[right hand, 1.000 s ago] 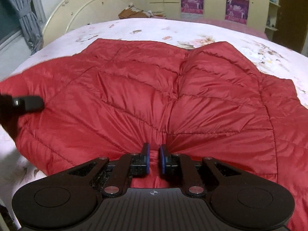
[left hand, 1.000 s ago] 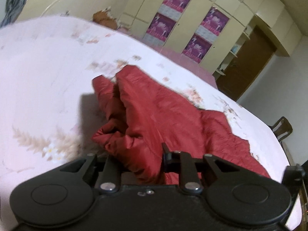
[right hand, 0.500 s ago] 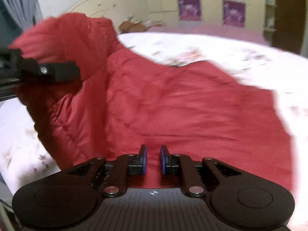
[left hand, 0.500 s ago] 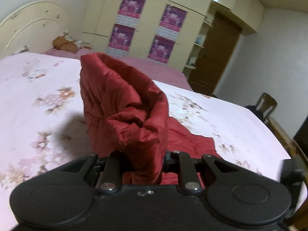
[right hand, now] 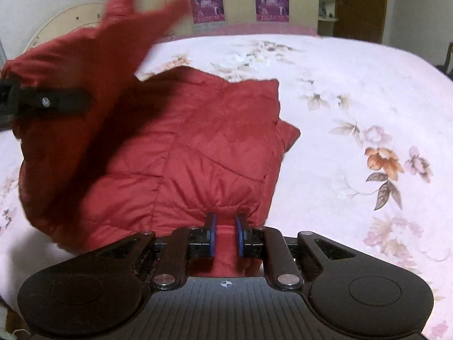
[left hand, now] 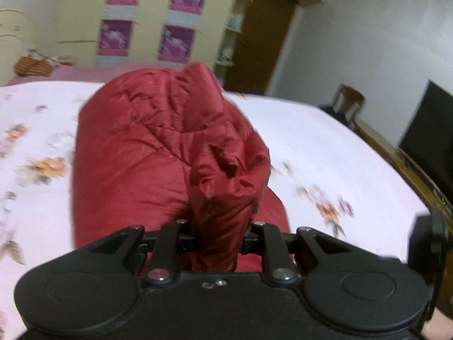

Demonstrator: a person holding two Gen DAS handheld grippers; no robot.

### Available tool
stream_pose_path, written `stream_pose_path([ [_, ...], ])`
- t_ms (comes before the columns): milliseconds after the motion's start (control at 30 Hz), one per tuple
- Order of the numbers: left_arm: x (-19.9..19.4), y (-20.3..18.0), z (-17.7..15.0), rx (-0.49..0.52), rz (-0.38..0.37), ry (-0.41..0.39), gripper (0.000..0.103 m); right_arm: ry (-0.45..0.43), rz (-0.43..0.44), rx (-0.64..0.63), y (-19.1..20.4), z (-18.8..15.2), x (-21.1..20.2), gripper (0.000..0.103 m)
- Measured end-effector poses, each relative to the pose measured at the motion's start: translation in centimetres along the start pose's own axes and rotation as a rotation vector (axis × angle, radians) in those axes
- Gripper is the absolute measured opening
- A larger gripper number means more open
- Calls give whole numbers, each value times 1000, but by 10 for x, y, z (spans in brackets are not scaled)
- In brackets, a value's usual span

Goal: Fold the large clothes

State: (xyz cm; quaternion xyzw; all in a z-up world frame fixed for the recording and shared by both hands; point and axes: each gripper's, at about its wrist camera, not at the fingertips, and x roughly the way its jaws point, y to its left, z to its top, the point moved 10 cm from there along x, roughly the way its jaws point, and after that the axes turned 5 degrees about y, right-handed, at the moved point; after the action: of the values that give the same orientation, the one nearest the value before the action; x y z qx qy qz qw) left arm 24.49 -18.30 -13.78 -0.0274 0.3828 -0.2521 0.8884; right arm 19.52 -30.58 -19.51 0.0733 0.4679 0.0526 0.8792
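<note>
A red quilted jacket (right hand: 198, 147) lies on the bed. My left gripper (left hand: 219, 233) is shut on a thick bunch of the jacket (left hand: 170, 147) and holds it raised above the bed. In the right wrist view that lifted part (right hand: 85, 56) hangs at the left, with the left gripper's finger (right hand: 53, 103) across it. My right gripper (right hand: 225, 233) is shut on the jacket's near edge, low by the bed surface.
The bed has a pink floral sheet (right hand: 354, 107) and a cream headboard (right hand: 65, 25). A wardrobe with purple posters (left hand: 147, 25), a brown door (left hand: 263, 36), a wooden chair (left hand: 346, 104) and a dark screen (left hand: 430, 130) stand behind and to the right.
My left gripper has lifted its side of the jacket off the bed and carried it up and over toward the right. The spread jacket has bunched narrower. My right gripper keeps its hold.
</note>
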Motion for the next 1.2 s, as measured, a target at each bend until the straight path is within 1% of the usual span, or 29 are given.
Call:
stream_pose_path([
  [100, 19, -19, -15, 48, -12, 42, 19, 1, 32, 42, -6, 1, -3, 13],
  [200, 26, -29, -26, 95, -12, 60, 19, -1, 65, 90, -18, -1, -13, 13],
  [300, 29, -33, -31, 129, -2, 82, 22, 0, 84, 119, -24, -1, -22, 13],
  [400, 24, -37, -30, 150, -7, 83, 36, -8, 79, 123, -27, 3, -31, 13],
  [433, 22, -40, -30, 149, -17, 86, 50, -12, 80, 124, -28, 4, -34, 13],
  [467, 20, -42, -29, 144, -35, 90, 67, -15, 80, 127, -31, 5, -36, 13],
  [533, 13, -48, -28, 135, -38, 65, 76, -27, 79, 140, -33, 7, -47, 14],
  [567, 8, -47, -26, 133, -41, 56, 76, -32, 78, 142, -34, 8, -51, 14],
  [600, 4, -46, -25, 125, -43, 50, 76, -40, 72, 143, -36, 10, -56, 29],
  [633, -1, -44, -22, 110, -47, 41, 76, -53, 65, 143, -38, 12, -59, 67],
  [667, -7, -43, -19, 94, -51, 30, 76, -72, 58, 139, -38, 14, -63, 80],
  [700, -13, -40, -15, 77, -54, 15, 76, -99, 55, 124, -38, 17, -69, 83],
  [767, -27, -33, -9, 50, -36, -21, 77, -125, 35, 107, -38, 23, -77, 83],
  [800, -34, -26, -5, 34, -20, -40, 77, -136, 43, 109, -37, 26, -80, 83],
  [900, -53, 0, 8, -25, 35, -101, 77, -157, 65, 113, -38, 40, -87, 83],
  [967, -58, 22, 14, -49, 98, -125, 77, -176, 91, 109, -31, 50, -90, 83],
  [1000, -56, 36, 15, -71, 136, -121, 76, -184, 109, 106, -28, 54, -89, 83],
  [1100, -43, 67, 6, -123, 208, -89, 73, -183, 171, 89, -8, 62, -87, 83],
  [1200, -30, 85, -7, -157, 239, -49, 65, -154, 202, 62, 12, 62, -76, 82],
])
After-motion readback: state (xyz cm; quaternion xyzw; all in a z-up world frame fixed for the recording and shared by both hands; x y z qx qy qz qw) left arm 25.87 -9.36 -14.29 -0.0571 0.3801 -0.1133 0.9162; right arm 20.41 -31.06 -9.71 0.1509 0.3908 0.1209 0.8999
